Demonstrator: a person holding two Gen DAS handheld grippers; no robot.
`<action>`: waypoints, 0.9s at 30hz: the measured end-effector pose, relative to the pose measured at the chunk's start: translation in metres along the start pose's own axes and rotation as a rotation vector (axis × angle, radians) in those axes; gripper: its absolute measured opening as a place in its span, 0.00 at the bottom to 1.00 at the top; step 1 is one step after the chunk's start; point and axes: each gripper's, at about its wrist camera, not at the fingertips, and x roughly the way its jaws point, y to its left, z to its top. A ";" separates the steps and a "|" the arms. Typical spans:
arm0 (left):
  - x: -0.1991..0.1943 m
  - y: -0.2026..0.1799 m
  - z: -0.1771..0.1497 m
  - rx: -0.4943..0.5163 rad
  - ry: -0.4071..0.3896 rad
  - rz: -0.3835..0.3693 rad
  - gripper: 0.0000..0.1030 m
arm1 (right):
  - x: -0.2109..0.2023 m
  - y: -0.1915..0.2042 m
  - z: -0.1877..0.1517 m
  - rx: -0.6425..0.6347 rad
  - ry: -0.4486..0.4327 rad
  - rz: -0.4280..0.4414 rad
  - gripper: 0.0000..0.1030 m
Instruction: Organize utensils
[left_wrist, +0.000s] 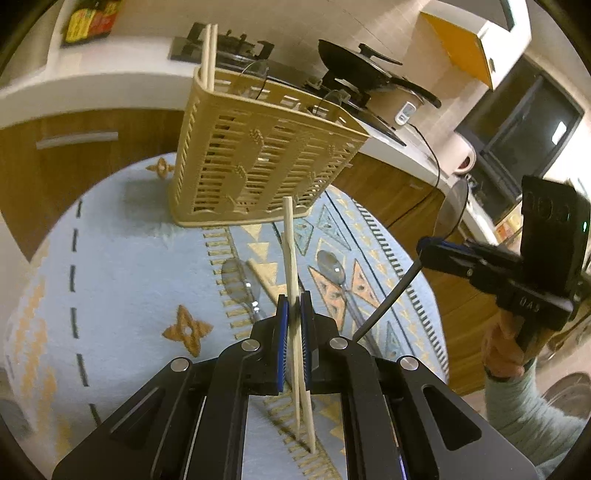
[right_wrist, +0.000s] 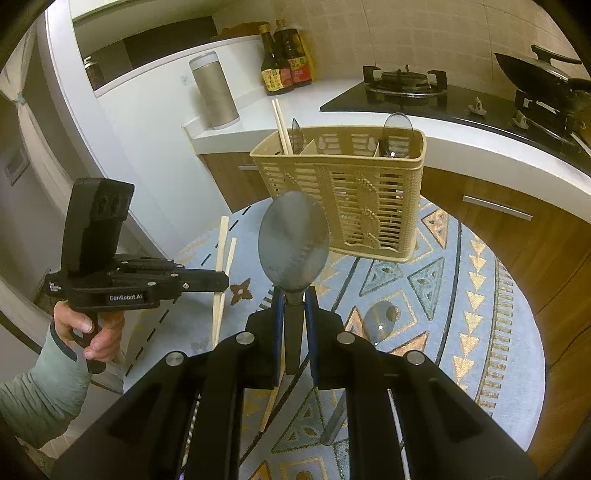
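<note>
My left gripper (left_wrist: 294, 300) is shut on a pair of pale chopsticks (left_wrist: 290, 236) that stand nearly upright above the table. In front of them is the beige slotted utensil basket (left_wrist: 258, 158). My right gripper (right_wrist: 294, 297) is shut on the handle of a dark grey spoon (right_wrist: 293, 243), bowl up, short of the basket (right_wrist: 343, 192). That basket holds chopsticks (right_wrist: 280, 125) and two dark spoons (right_wrist: 396, 131). Each gripper shows in the other's view: the right gripper (left_wrist: 424, 249) at the right, the left gripper (right_wrist: 223, 282) at the left.
Two clear spoons (left_wrist: 332, 267) (left_wrist: 236, 280) and a loose chopstick (right_wrist: 273, 398) lie on the round table's patterned blue cloth (left_wrist: 122, 258). Behind the basket runs a white counter (right_wrist: 461, 147) with a gas hob (right_wrist: 406, 86), a wok (right_wrist: 535, 74), sauce bottles (right_wrist: 284, 59) and a canister (right_wrist: 214, 92).
</note>
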 end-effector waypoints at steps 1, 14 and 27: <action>-0.003 -0.005 -0.001 0.033 -0.003 0.033 0.05 | -0.001 0.000 0.000 -0.001 -0.004 0.000 0.09; -0.001 -0.018 -0.002 0.133 0.006 0.136 0.06 | -0.005 0.001 -0.003 0.000 -0.009 -0.006 0.09; -0.001 -0.016 -0.003 0.119 -0.012 0.085 0.06 | 0.000 -0.003 -0.007 0.009 0.000 -0.002 0.09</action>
